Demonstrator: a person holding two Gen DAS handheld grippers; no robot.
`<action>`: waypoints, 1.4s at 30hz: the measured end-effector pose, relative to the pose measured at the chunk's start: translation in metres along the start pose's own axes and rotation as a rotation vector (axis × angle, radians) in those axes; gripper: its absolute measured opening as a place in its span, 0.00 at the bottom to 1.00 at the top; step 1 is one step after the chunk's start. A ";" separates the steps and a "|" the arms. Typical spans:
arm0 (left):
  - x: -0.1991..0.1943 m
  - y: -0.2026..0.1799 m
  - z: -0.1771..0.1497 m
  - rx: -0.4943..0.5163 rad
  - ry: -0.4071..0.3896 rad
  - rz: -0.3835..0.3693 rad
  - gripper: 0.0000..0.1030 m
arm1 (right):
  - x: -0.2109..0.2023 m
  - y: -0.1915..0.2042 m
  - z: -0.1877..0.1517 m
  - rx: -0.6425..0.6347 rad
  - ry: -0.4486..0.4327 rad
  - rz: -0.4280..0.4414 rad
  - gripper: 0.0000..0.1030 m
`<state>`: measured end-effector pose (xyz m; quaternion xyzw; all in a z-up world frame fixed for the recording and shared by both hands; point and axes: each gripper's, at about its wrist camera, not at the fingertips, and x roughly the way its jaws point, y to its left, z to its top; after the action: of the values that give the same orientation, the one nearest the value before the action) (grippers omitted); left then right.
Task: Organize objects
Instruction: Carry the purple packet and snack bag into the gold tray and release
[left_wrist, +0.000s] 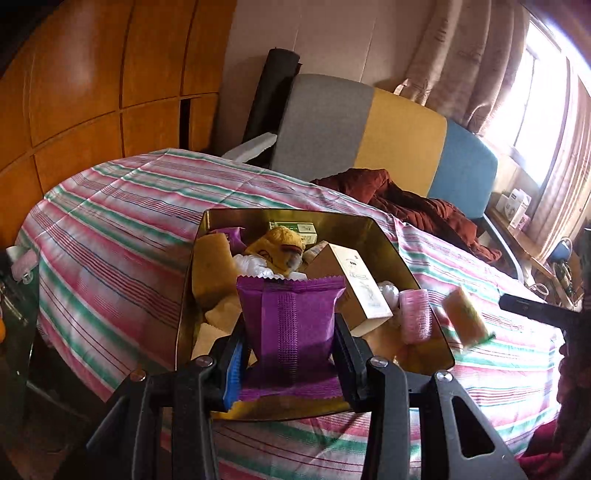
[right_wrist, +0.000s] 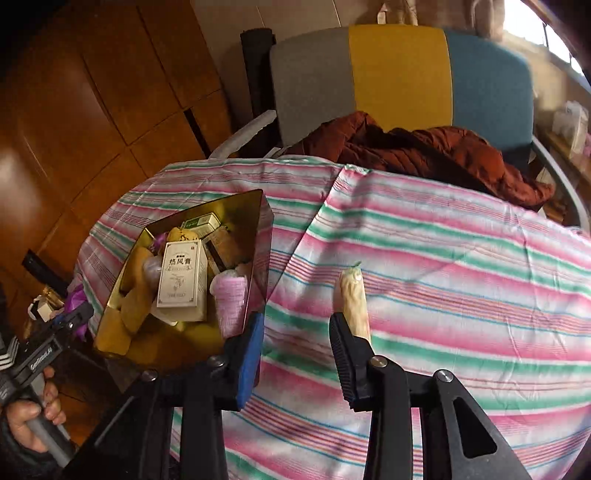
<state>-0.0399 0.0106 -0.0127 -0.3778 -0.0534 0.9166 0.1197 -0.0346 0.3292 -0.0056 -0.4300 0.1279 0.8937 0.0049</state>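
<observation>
My left gripper (left_wrist: 291, 347) is shut on a purple snack packet (left_wrist: 291, 314) and holds it over the near end of a gold metal tray (left_wrist: 391, 236). The tray holds a white box (left_wrist: 360, 284), a pink roller (left_wrist: 415, 314), a yellow plush toy (left_wrist: 280, 249) and several wrappers. My right gripper (right_wrist: 297, 332) is open and empty above the striped cloth, just right of the tray (right_wrist: 258, 229). A pale yellow wrapped stick (right_wrist: 354, 299) lies on the cloth touching its right finger. It also shows, blurred, in the left wrist view (left_wrist: 466, 317).
The striped cloth (right_wrist: 443, 258) covers the table. A grey, yellow and blue chair (right_wrist: 399, 70) with a dark red jacket (right_wrist: 424, 147) stands behind it. Wooden cabinets (left_wrist: 92, 92) are at left, and a shelf with small boxes (left_wrist: 513, 206) under the window at right.
</observation>
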 end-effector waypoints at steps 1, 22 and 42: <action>0.000 0.000 0.000 0.004 -0.003 -0.001 0.40 | 0.002 -0.002 0.000 -0.002 0.007 -0.024 0.38; 0.019 -0.004 -0.005 -0.006 0.053 -0.030 0.41 | 0.119 -0.062 0.007 -0.045 0.291 -0.225 0.44; 0.007 -0.015 0.007 0.016 -0.002 0.061 0.41 | 0.026 0.077 0.003 -0.047 -0.006 0.098 0.43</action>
<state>-0.0475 0.0268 -0.0096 -0.3773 -0.0345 0.9206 0.0949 -0.0624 0.2523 -0.0069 -0.4204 0.1278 0.8970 -0.0485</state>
